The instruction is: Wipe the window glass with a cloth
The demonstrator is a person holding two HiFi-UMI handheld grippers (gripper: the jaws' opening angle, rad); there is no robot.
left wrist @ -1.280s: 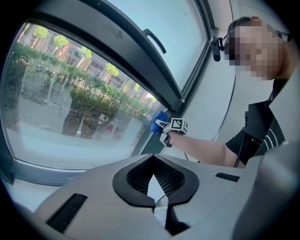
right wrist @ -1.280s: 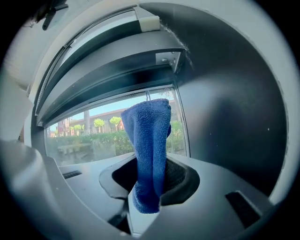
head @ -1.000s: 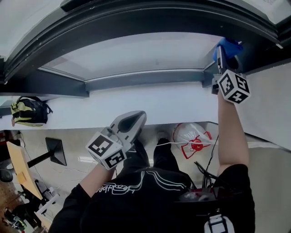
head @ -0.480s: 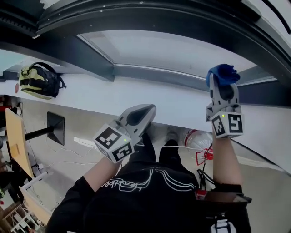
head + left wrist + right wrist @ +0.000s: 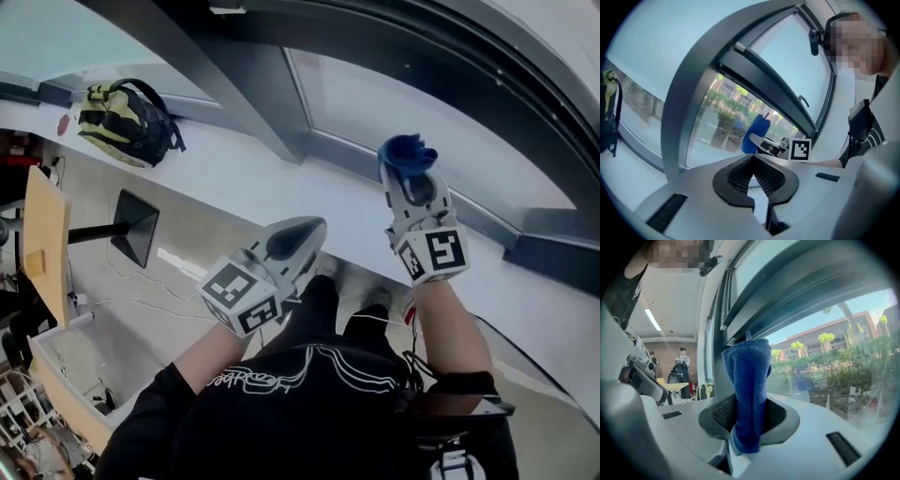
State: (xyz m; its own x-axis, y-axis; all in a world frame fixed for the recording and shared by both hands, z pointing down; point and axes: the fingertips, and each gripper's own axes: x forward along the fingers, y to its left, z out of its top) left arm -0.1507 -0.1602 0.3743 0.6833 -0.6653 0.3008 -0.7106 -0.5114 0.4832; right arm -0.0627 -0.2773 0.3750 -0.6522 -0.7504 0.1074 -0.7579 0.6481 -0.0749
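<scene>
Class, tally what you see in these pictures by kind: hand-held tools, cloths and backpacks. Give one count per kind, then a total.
Tools: 2, the left tool and the right tool
Cloths: 1, the blue cloth clamped in the right tool
Backpacks: 1, the yellow-and-black backpack
Total: 4

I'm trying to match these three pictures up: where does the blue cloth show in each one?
Head view: blue cloth upper right of centre, at the right hand-held gripper's tip.
Left gripper view: cloth near the middle, just above the jaws.
Right gripper view: cloth dead centre, clamped between the jaws.
Shared landmark: the dark window frame.
</scene>
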